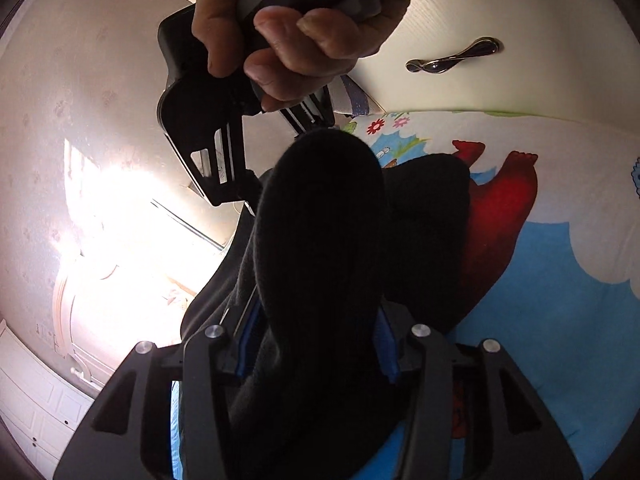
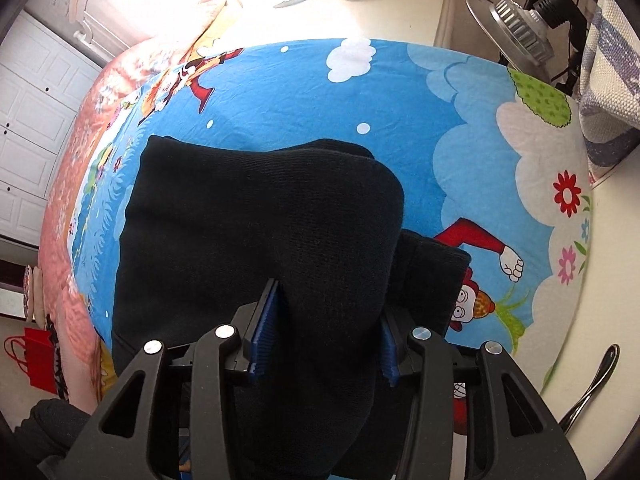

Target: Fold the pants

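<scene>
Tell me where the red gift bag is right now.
In the right wrist view, the red bag stands on the floor at the far left edge, low down, beside the pink quilt that hangs over the bed's side.

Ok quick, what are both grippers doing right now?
Left gripper: black pants between its jaws, grip unclear.
Right gripper: black pants between its jaws, grip unclear.

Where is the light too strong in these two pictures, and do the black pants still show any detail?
Left wrist view: the wall at left is washed out by glare, and the black pants are nearly featureless. Right wrist view: glare only on the top of the nightstand; the pants show their knit texture. Fisheye bends both views.
</scene>
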Action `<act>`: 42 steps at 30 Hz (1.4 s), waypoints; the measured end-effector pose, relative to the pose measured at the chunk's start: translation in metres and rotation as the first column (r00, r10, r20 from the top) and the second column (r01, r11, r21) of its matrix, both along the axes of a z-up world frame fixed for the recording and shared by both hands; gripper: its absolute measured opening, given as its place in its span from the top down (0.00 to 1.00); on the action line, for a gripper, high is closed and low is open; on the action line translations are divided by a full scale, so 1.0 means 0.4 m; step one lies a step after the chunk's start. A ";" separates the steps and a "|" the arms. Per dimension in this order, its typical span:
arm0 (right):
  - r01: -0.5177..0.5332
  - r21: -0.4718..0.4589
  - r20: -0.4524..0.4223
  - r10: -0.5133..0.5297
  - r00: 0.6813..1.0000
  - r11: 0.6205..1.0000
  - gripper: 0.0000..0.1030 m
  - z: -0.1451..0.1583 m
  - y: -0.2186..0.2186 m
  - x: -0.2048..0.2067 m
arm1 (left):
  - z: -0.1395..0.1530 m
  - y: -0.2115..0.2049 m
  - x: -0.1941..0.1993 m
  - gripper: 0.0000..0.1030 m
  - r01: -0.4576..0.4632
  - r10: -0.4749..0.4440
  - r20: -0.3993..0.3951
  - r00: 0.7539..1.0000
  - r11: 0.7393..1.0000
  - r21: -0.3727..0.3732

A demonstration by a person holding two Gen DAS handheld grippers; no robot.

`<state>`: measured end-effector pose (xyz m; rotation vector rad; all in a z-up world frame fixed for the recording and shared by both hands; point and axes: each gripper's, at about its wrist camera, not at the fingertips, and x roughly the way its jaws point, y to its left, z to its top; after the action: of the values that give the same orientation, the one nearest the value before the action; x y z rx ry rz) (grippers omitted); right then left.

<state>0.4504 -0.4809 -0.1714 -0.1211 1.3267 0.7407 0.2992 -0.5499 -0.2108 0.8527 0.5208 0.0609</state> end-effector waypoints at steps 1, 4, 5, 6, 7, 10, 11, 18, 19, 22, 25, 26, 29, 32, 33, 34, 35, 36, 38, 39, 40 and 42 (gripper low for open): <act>-0.005 -0.013 0.015 0.005 1.000 1.000 0.59 0.000 0.005 -0.002 | 0.001 -0.004 0.004 0.67 -0.004 0.004 0.009 1.000 1.000 0.011; -0.018 -0.058 0.060 0.022 0.998 0.998 0.71 0.005 0.013 -0.012 | 0.001 -0.015 0.023 0.72 0.002 -0.004 0.023 1.000 0.998 0.056; -0.011 -0.052 0.059 0.014 0.998 0.999 0.73 0.012 0.005 -0.010 | 0.008 -0.010 0.010 0.72 0.003 -0.006 0.040 0.999 0.997 0.076; 0.001 -0.040 0.058 0.002 0.998 0.999 0.75 0.022 -0.003 -0.007 | 0.011 -0.012 0.006 0.72 0.004 -0.008 0.051 0.999 0.996 0.088; 0.012 -0.027 0.054 -0.011 0.998 1.000 0.75 0.030 -0.014 -0.003 | 0.014 -0.015 0.006 0.73 0.006 -0.012 0.056 0.998 0.996 0.094; 0.053 -0.025 0.048 -0.052 0.998 0.998 0.76 0.038 -0.044 0.010 | 0.022 -0.030 0.014 0.73 0.017 -0.023 0.057 0.998 0.995 0.095; 0.058 -0.027 0.050 -0.057 0.997 0.998 0.76 0.038 -0.049 0.014 | 0.022 -0.038 0.018 0.73 0.018 -0.023 0.057 0.998 0.995 0.093; 0.082 -0.184 0.110 -0.063 0.992 0.980 0.58 -0.007 -0.050 0.018 | -0.023 -0.060 -0.020 0.64 0.074 -0.078 0.029 0.997 0.989 0.129; 0.105 -0.200 0.124 -0.081 0.989 0.974 0.50 -0.011 -0.054 0.020 | -0.021 -0.057 -0.031 0.63 0.086 -0.090 0.032 0.995 0.989 0.121; 0.111 -0.253 0.207 -0.058 0.977 0.961 0.30 -0.002 -0.051 0.016 | 0.036 -0.033 -0.079 0.58 0.149 -0.149 0.010 0.989 0.988 -0.027; 0.137 -0.258 0.315 -0.051 0.948 0.957 0.28 0.029 -0.042 0.000 | 0.148 0.018 -0.119 0.58 0.219 -0.226 0.023 0.974 0.906 -0.363; 0.148 -0.254 0.379 -0.042 0.925 0.956 0.28 0.047 -0.035 -0.010 | 0.187 0.046 -0.118 0.58 0.216 -0.222 0.044 0.974 0.855 -0.471; 0.149 -0.184 0.559 -0.021 0.829 0.972 0.26 0.104 -0.016 -0.046 | 0.249 0.115 -0.075 0.58 0.125 -0.114 0.059 0.992 0.766 -0.630; 0.123 -0.135 0.662 -0.003 0.750 0.983 0.26 0.132 0.005 -0.070 | 0.227 0.159 0.006 0.59 -0.002 -0.030 -0.034 0.999 0.717 -0.697; 0.121 -0.138 0.674 0.004 0.738 0.983 0.27 0.131 0.010 -0.070 | 0.202 0.162 0.031 0.61 -0.041 -0.040 -0.098 0.994 0.708 -0.705; 0.123 -0.141 0.681 0.006 0.733 0.982 0.27 0.128 0.013 -0.069 | 0.171 0.163 0.055 0.61 -0.076 -0.072 -0.174 0.982 0.693 -0.716; 0.129 -0.140 0.686 0.002 0.728 0.982 0.29 0.124 0.014 -0.066 | 0.151 0.170 0.058 0.61 -0.097 -0.090 -0.209 0.974 0.668 -0.738; 0.137 -0.142 0.690 -0.001 0.724 0.980 0.31 0.121 0.016 -0.063 | 0.149 0.174 0.044 0.61 -0.085 -0.087 -0.188 0.978 0.658 -0.748; 0.149 -0.151 0.696 -0.002 0.718 0.977 0.31 0.106 0.018 -0.059 | 0.148 0.159 0.025 0.61 -0.059 -0.090 -0.168 0.982 0.696 -0.715; 0.155 -0.158 0.694 -0.003 0.720 0.975 0.32 0.097 0.021 -0.056 | 0.149 0.158 0.019 0.61 -0.058 -0.090 -0.167 0.982 0.697 -0.714; 0.161 -0.165 0.688 -0.003 0.726 0.973 0.33 0.088 0.024 -0.055 | 0.149 0.160 0.014 0.61 -0.061 -0.089 -0.169 0.982 0.693 -0.719; 0.158 -0.174 0.672 0.000 0.741 0.972 0.33 0.070 0.028 -0.050 | 0.151 0.163 0.002 0.61 -0.058 -0.092 -0.169 0.981 0.692 -0.719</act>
<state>0.4303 -0.4697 -0.1435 -0.4670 0.7002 0.4020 0.2999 -0.4848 -0.1505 0.0716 0.6541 -0.2421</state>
